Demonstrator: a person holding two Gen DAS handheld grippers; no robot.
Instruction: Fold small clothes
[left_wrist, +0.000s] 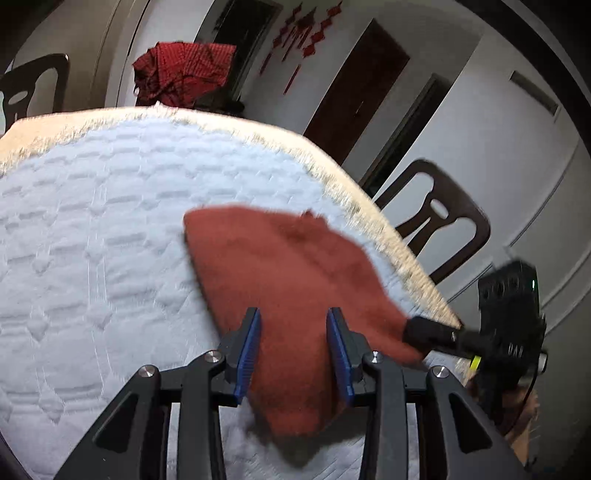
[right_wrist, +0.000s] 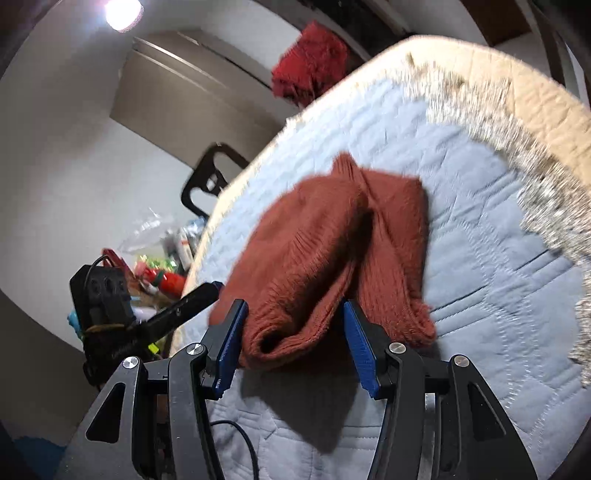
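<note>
Left gripper (left_wrist: 293, 350): blue pads parted, a fold of the rust-red knit garment (left_wrist: 288, 280) lying between them; the pads stand beside the cloth and do not pinch it. Fingers angled downward at the table.

Right gripper (right_wrist: 295, 339): jaws wider apart, the rolled hem of the same garment (right_wrist: 325, 251) sitting in the gap, the left pad just beside the knit, the right pad at its edge. No grip visible. In the left wrist view this gripper (left_wrist: 424, 330) shows at lower right, its tip at the garment's right corner; whether it touches cannot be told through the blur.

The garment lies on the pale blue quilted pad (left_wrist: 92, 240), lower centre in both views, doubled over, with one raised fold running up its middle in the right wrist view.

One garment on the pad. One red checked cloth (left_wrist: 183, 72) heaped past the far edge, upper left. Two dark chairs (left_wrist: 439, 218) in the left view, one at the right edge of the table, one at far left. Cluttered bottles and packets (right_wrist: 162, 266) left of the table in the right view. One ceiling lamp (right_wrist: 122, 11), top left.
</note>
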